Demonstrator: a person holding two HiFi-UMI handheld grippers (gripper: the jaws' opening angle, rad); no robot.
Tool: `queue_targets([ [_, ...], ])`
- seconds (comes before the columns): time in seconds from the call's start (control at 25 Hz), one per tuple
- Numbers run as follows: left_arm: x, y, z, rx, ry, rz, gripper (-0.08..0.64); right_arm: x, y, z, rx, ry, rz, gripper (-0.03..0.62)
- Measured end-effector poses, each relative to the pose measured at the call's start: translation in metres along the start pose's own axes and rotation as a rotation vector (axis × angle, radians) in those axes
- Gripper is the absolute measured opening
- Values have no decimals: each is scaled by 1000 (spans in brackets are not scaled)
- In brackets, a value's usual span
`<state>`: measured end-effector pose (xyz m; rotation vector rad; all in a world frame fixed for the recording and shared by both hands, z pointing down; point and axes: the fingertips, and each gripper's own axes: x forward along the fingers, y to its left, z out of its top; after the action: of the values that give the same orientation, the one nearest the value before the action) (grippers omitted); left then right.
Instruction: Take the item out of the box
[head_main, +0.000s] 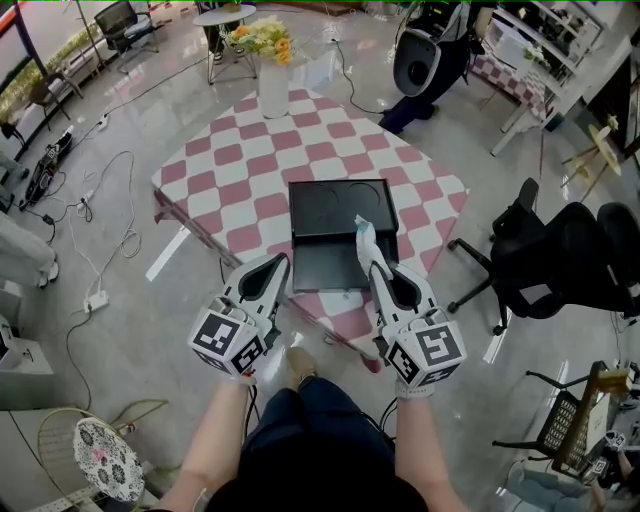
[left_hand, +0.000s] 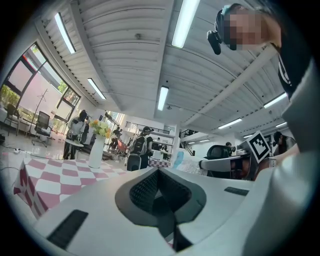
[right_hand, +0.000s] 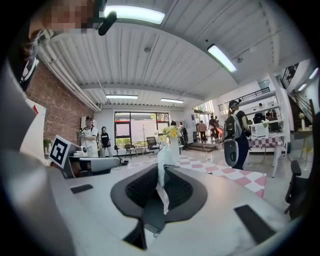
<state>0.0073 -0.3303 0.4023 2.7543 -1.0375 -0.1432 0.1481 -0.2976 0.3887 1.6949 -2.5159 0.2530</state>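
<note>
The item, a thin pale crumpled packet, is pinched between the pads of the right claw. Its lower part is nipped in the jaws. Most of it sticks out past the jaw tips, and in the right gripper view a narrow strip of it hangs down in the gap behind the pads. The jaws are closed on it, with only the packet's thickness between them.

In the head view the item shows in front of the right side of the box. I cannot tell how far it is above the box. The box is black and shallow and lies open in two flat halves, one beyond the other. It sits on the table toward the near corner, with its near half reaching almost to the table's near edge. The right claw's tips show over the near right part of the box.

The left claw is beside the box's near left corner, over the table's near left edge. Its jaws are together with nothing between them. The two claws are level with each other and well apart, with the near half of the box between them.

A vase of flowers stands at the table's far corner. A black chair stands on the floor off the table's right corner.
</note>
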Motion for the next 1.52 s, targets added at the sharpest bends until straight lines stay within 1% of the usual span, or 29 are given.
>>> queue_targets([
  [0.76,-9,-13,30,15,-40,7,0,-26,3,33,-14,-67,-7,41],
  [1.52,-14,-17,52,33,-71,23,0,-40,4,52,-20,-99,0,41],
])
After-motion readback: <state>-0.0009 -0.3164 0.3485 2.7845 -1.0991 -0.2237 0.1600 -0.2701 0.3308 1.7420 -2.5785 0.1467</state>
